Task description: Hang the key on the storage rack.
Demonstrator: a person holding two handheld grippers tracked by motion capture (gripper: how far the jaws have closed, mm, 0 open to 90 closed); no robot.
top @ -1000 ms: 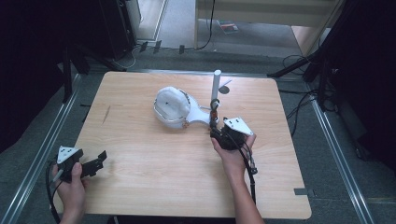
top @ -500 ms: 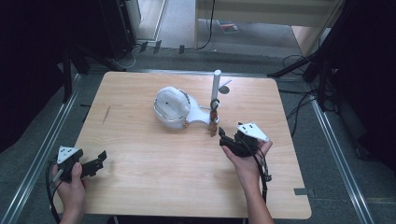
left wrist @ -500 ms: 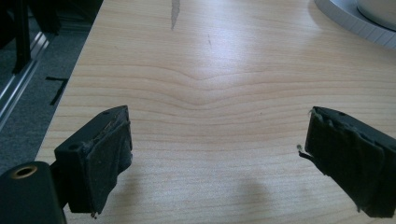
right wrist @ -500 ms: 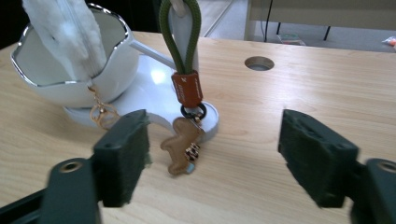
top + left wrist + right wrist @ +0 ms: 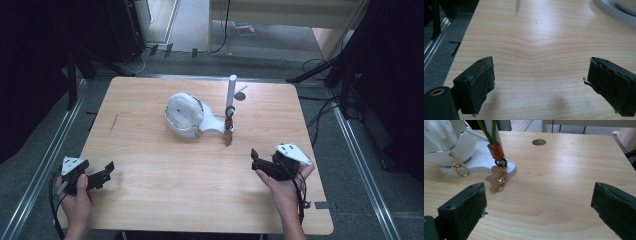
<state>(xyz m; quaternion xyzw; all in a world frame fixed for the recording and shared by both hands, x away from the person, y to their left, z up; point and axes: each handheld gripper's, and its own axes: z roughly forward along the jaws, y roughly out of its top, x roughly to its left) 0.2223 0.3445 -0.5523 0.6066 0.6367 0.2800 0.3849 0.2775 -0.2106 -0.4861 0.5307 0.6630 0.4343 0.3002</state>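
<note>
A white stand [image 5: 215, 125] with a dome [image 5: 182, 112] and an upright white pole [image 5: 231, 90] sits mid-table. A green-strapped keychain hangs on the pole, its brown charm [image 5: 228, 136] [image 5: 495, 180] resting at the base below an orange clasp [image 5: 495, 150]. My right gripper [image 5: 255, 160] [image 5: 539, 202] is to the right of the charm and nearer the front edge. Its jaws have just been opening and stand wide with nothing between them. My left gripper [image 5: 106, 171] [image 5: 540, 77] rests open at the front left corner over bare wood.
Gold rings [image 5: 460, 169] dangle from the dome's rim. A round hole [image 5: 240, 96] [image 5: 539, 142] pierces the wooden table [image 5: 150, 200] behind the pole. Metal rails [image 5: 40, 170] and cables line the floor on both sides. Bare wood lies between the two grippers.
My right gripper has drawn back from the pole's base toward the front right and opened, leaving the keychain hanging on the pole. The left hand has stayed put.
</note>
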